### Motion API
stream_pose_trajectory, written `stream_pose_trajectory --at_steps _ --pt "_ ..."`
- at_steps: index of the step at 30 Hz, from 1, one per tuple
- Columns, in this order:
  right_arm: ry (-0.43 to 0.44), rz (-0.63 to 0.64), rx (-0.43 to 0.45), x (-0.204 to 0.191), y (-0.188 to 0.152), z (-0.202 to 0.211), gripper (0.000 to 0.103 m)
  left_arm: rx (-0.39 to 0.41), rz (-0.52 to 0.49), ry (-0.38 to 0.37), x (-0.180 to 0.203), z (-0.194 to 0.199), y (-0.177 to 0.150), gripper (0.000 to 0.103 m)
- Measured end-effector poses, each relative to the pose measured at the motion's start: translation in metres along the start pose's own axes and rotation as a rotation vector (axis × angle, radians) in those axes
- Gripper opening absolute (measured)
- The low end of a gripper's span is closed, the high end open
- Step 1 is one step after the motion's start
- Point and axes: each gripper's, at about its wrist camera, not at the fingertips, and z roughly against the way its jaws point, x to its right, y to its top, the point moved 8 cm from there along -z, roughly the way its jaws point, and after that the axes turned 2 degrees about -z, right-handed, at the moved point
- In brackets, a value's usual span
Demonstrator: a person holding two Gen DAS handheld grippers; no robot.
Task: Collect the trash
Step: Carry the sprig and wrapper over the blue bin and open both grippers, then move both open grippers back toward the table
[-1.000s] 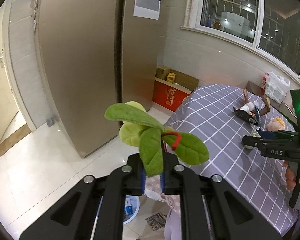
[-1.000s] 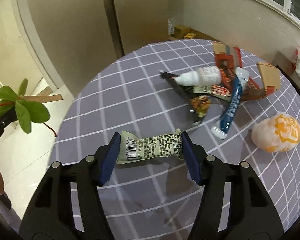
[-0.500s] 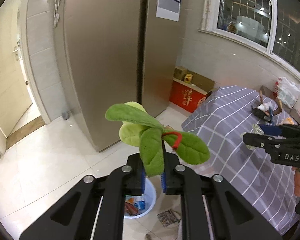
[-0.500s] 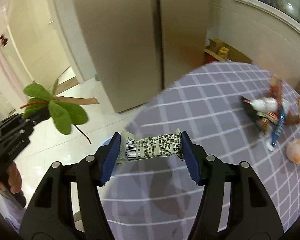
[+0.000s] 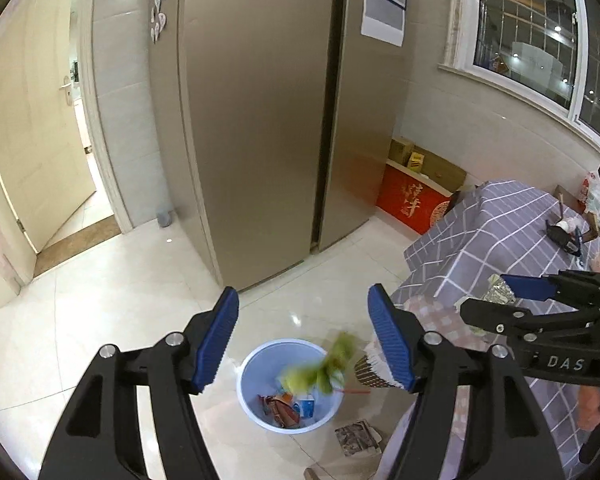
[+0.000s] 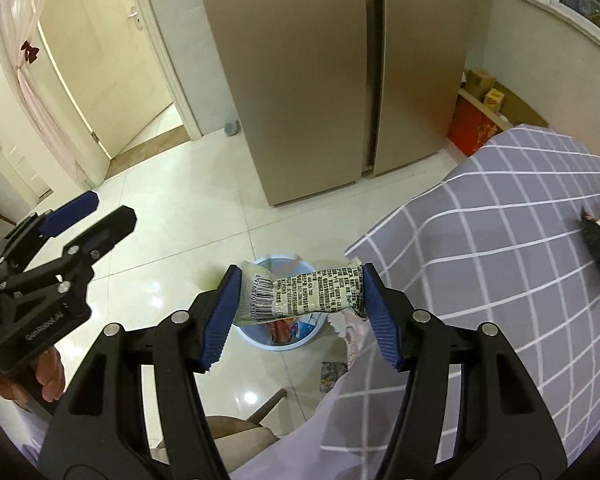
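My left gripper (image 5: pixel 303 340) is opening above a pale blue bin (image 5: pixel 256 368) on the floor, with nothing between its pads. The green leafy sprig (image 5: pixel 324 370) falls, blurred, at the bin's rim. Wrappers (image 5: pixel 288 410) lie inside the bin. My right gripper (image 6: pixel 296 308) is shut on a crumpled snack wrapper (image 6: pixel 300 296) with a barcode, held crosswise over the same bin (image 6: pixel 284 340). The left gripper (image 6: pixel 76 224) shows at the left of the right wrist view, the right gripper (image 5: pixel 500 300) at the right of the left wrist view.
A grey checked tablecloth (image 6: pixel 500 240) covers the table on the right, with more trash (image 5: pixel 566 232) at its far end. A tall beige fridge (image 5: pixel 260 120) stands behind the bin. A scrap of packaging (image 5: pixel 356 436) lies on the tiles. A red box (image 5: pixel 412 200) stands by the wall.
The left gripper opened and let go of the leafy sprig, which now drops toward the bin. Both grippers swung from the table to over the bin, the right still holding its wrapper.
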Motion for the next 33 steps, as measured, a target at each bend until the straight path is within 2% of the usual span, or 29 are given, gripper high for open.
stream_pose_trajectory --at_steps 11,12,13,15,17,26,33 --pt "0.021 0.061 -0.075 -0.045 -0.008 -0.035 0.061 -0.027 0.036 0.085 -0.044 0.010 -0.021 0.067" --pt "0.040 0.073 -0.068 -0.052 -0.005 -0.036 0.065 -0.024 0.045 0.094 -0.050 0.014 -0.023 0.068" --pt "0.066 0.083 -0.056 -0.059 -0.002 -0.036 0.076 -0.021 0.050 0.101 -0.054 0.016 -0.024 0.068" --pt "0.089 0.093 -0.019 -0.069 0.003 -0.032 0.087 -0.018 0.060 0.115 -0.063 0.020 -0.025 0.069" --pt "0.087 0.120 0.025 -0.077 0.008 -0.027 0.087 -0.017 0.064 0.125 -0.068 0.023 -0.026 0.069" --pt "0.055 0.134 -0.029 -0.071 -0.008 -0.034 0.087 -0.009 0.081 0.123 -0.072 0.028 -0.026 0.071" --pt "0.044 0.119 -0.001 -0.055 -0.009 -0.015 0.087 0.006 0.057 0.102 -0.057 0.033 -0.022 0.074"
